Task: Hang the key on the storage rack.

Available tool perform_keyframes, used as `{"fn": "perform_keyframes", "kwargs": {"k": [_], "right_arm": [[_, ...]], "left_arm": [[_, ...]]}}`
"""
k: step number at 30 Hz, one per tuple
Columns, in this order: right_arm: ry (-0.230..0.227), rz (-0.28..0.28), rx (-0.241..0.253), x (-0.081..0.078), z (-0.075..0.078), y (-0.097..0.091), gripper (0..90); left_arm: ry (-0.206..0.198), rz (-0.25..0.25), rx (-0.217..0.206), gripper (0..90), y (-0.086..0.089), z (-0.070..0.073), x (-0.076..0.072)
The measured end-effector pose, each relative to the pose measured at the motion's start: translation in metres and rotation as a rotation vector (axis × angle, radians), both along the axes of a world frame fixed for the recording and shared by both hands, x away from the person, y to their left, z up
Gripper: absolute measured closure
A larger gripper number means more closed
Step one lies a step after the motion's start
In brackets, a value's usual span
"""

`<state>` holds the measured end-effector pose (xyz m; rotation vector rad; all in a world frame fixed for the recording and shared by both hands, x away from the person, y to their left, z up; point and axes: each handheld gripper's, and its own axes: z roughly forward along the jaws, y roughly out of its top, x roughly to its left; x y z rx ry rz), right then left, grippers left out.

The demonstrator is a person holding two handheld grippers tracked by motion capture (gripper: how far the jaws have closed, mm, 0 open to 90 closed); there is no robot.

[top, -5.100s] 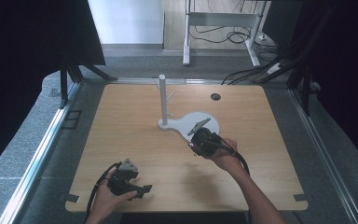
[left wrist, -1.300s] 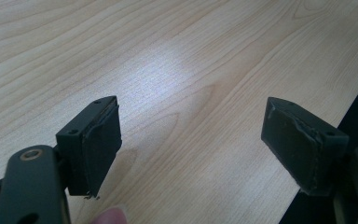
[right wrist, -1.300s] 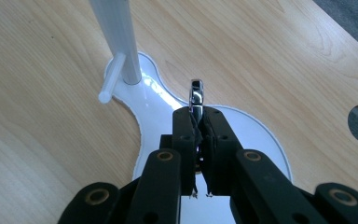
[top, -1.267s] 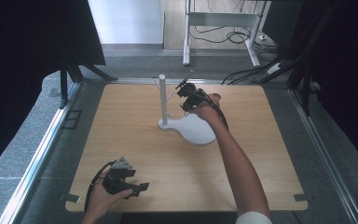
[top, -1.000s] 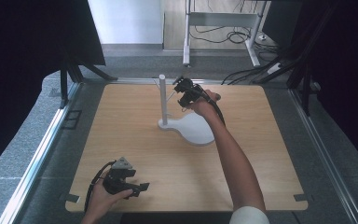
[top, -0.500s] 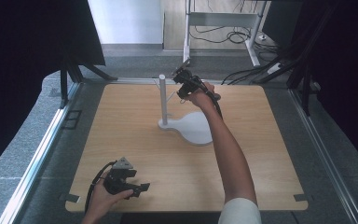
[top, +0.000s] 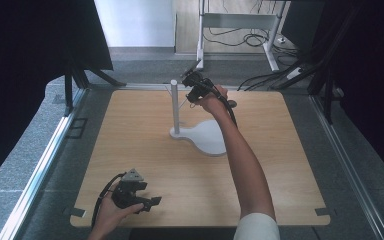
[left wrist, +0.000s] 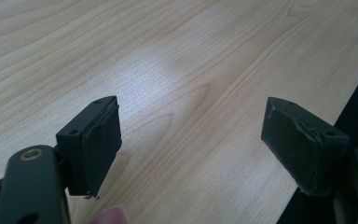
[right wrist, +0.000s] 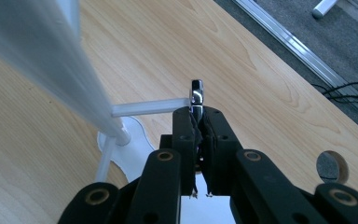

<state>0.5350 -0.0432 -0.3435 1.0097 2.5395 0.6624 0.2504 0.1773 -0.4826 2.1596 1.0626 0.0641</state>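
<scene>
So there's a big light wooden table (top: 145, 150) with a round hole (right wrist: 332, 172) near its far edge. On it sits a white stand (top: 205, 136): flat blob-shaped base, upright white post (top: 174, 105), and a thin white peg (right wrist: 149, 107) sticking sideways off the post. The person's right arm reaches across to the far side, and the right gripper (right wrist: 198, 114) has its jaws pressed together on a small shiny metal ring (right wrist: 196, 93), chrome-looking and seen edge-on, held right at the peg's tip, seemingly touching it. The left gripper (left wrist: 191, 135) rests low at the near left edge of the table, jaws spread wide with nothing but bare wood between them
</scene>
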Motion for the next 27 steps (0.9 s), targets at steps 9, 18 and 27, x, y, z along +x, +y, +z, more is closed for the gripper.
{"fn": "perform_keyframes", "kwargs": {"k": [9,18,27], "right_arm": [[0.0,0.016,-0.006,-0.011,-0.004,0.006,84.5],[0.002,0.052,0.022,-0.023,-0.006,0.006,79.9],[-0.003,0.071,0.074,-0.041,-0.001,-0.008,68.4]], "left_arm": [[0.0,-0.011,0.008,20.4,-0.004,-0.001,-0.001],[0.001,-0.014,0.011,20.4,-0.008,-0.002,-0.001],[0.002,-0.02,0.018,20.4,-0.011,-0.002,-0.001]]}}
